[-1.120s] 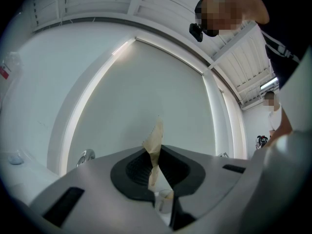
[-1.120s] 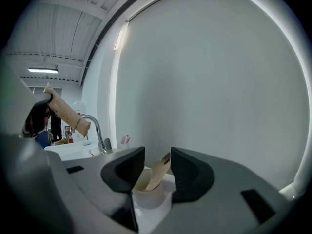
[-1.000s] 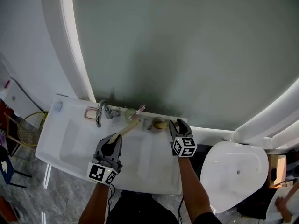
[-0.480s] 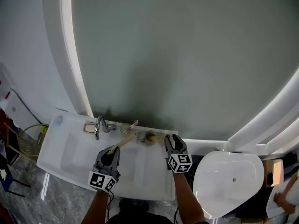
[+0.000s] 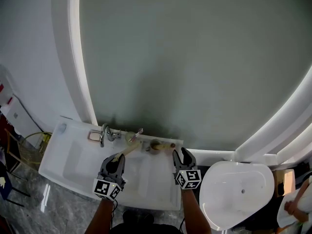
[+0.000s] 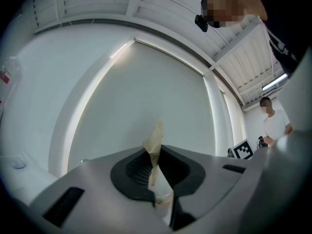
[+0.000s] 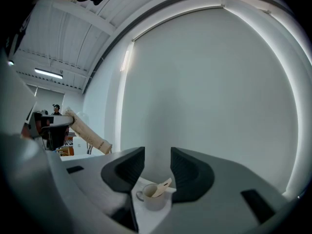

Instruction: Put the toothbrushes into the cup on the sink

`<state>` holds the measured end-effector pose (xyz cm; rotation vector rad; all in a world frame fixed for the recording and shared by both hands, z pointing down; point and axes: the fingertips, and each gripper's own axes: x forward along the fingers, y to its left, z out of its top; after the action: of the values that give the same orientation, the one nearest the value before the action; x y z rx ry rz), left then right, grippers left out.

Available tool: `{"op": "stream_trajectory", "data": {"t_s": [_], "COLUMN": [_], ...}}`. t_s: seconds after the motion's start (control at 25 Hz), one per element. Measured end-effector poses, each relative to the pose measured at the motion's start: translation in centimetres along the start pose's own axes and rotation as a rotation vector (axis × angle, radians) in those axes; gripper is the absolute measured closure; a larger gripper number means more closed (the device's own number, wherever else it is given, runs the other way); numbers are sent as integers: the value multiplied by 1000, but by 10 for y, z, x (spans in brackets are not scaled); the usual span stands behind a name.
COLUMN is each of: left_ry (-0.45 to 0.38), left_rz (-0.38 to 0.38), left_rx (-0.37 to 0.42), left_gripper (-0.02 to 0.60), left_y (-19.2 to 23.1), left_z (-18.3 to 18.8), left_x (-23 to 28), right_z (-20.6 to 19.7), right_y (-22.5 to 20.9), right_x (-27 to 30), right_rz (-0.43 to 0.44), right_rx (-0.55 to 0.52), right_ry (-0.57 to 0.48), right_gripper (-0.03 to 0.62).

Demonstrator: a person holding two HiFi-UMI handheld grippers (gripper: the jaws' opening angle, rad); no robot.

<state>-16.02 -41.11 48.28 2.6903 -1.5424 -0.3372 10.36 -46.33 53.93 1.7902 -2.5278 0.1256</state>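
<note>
A mug stands on the back ledge of the white sink, with a pale toothbrush leaning in it. The right gripper view shows the same mug and toothbrush just beyond my jaws. My right gripper is open and empty, a little short of the mug. My left gripper is shut on a paper-wrapped toothbrush that slants up toward the ledge. That wrapped toothbrush also shows at the left of the right gripper view.
A chrome faucet rises at the back left of the basin. Beside it stands a pale cup with a pink brush in it. A white toilet sits to the right of the sink. The wall rises behind.
My right gripper has drawn back and up from the mug, and the pale toothbrush stays in the mug. The left gripper has hardly moved and still holds the wrapped toothbrush.
</note>
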Motion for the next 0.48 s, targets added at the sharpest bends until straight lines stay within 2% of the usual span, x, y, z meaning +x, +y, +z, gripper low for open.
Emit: {"op": "stream_trajectory", "data": {"t_s": [0.2, 0.48], "left_ry": [-1, -1], "left_rz": [-4, -10], "left_rx": [-7, -2], "left_gripper": [532, 532], "left_y": [-8, -16], "left_z": [2, 3], "left_x": [2, 1], "right_z": [12, 31], "right_y": [1, 17], "right_x": [-15, -39], "right_rz": [-12, 1], "right_rx": [22, -5], "right_ry": [-40, -96], "right_gripper": [416, 417]}}
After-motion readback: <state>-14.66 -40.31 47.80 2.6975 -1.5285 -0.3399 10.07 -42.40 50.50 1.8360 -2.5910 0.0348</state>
